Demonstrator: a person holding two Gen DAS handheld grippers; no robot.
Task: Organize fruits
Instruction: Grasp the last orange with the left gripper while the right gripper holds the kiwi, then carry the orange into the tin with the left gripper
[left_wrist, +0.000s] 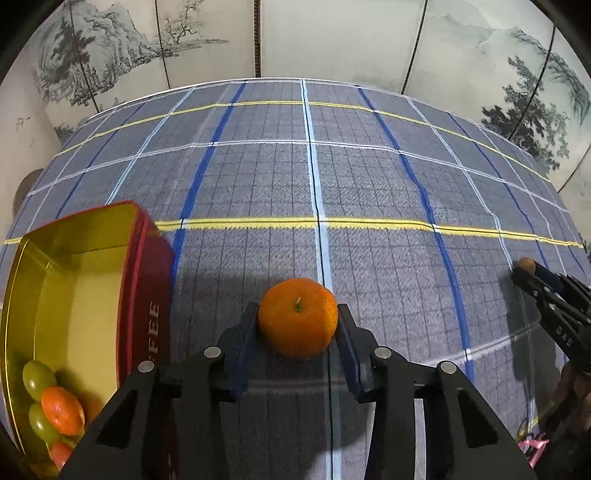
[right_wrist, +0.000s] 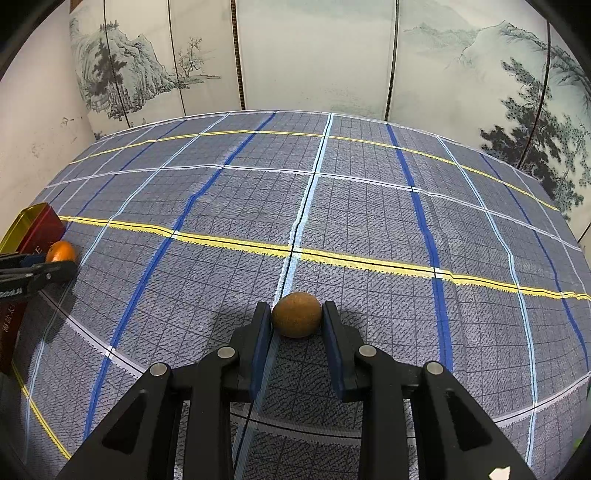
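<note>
Left gripper (left_wrist: 297, 318) clamps one mandarin (left_wrist: 297, 316) on the checked cloth (left_wrist: 369, 184), right gripper (right_wrist: 295, 317) clamps one brown fruit (right_wrist: 296, 314); tin (left_wrist: 144, 266) beside holds two grapes (left_wrist: 37, 378), two orange fruits (left_wrist: 61, 410)

Brown fruit (right_wrist: 296, 314) between hand-held gripper (right_wrist: 296, 325) pads

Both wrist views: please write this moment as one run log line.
left gripper: shut on tangerine | right gripper: shut on brown fruit | tin: holds grapes, tangerines
</note>
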